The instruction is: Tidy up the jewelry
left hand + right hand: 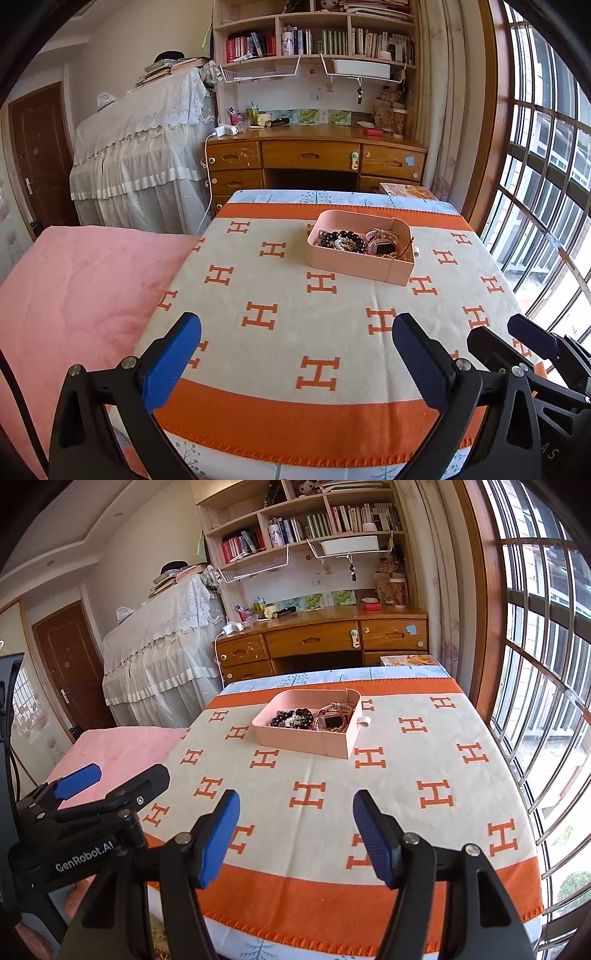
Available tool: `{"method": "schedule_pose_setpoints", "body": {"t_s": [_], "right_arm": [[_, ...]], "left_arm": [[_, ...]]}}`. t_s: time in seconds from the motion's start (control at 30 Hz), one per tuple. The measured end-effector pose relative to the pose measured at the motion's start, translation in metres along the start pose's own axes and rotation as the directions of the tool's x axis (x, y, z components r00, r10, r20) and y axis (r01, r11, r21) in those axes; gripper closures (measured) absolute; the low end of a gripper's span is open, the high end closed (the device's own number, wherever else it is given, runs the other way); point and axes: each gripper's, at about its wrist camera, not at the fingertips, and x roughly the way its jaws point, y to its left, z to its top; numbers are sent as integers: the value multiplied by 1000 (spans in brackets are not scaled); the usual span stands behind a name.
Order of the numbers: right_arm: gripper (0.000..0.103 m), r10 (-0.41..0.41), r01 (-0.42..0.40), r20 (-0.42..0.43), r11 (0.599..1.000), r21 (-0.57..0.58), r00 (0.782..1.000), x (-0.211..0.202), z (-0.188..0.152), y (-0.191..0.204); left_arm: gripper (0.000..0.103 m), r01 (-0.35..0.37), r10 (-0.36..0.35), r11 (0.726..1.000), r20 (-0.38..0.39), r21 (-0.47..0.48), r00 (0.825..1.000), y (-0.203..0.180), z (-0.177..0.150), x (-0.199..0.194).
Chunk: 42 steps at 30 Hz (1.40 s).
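Observation:
A pink tray (354, 266) stands on the far part of the table, also in the right wrist view (295, 743). It holds black bead bracelets (341, 239) (293, 717), a pink-strapped watch (382, 246) (332, 720) and other jewelry in a heap. My left gripper (297, 343) is open and empty above the near table edge. My right gripper (295, 823) is open and empty, also near the front edge, well short of the tray. Each gripper shows at the side of the other's view.
The table carries a beige and orange blanket with H marks (288, 325). A pink bed cover (74, 288) lies to the left. A wooden desk (314, 155) and bookshelf stand behind. A barred window (546, 166) is on the right.

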Motion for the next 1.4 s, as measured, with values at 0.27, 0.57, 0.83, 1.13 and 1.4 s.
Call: {"method": "schedule_pose_setpoints", "body": {"t_s": [0.27, 0.57, 0.83, 1.13, 1.4], "right_arm": [[39, 6, -6, -11, 1000, 6, 1000, 2, -2, -1], [39, 8, -8, -12, 1000, 8, 1000, 3, -3, -1], [39, 9, -9, -13, 1000, 9, 1000, 3, -3, 0], [39, 8, -8, -13, 1000, 9, 1000, 3, -2, 0], [38, 8, -8, -15, 1000, 9, 1000, 3, -3, -1]], "left_arm": [[1, 1, -1, 1000, -15, 2, 1000, 3, -1, 4], [1, 1, -1, 1000, -19, 3, 1000, 2, 0, 5], [1, 2, -2, 1000, -19, 3, 1000, 2, 0, 4], [1, 3, -3, 1000, -20, 3, 1000, 2, 0, 4], [1, 3, -3, 1000, -22, 3, 1000, 2, 0, 4]]}}
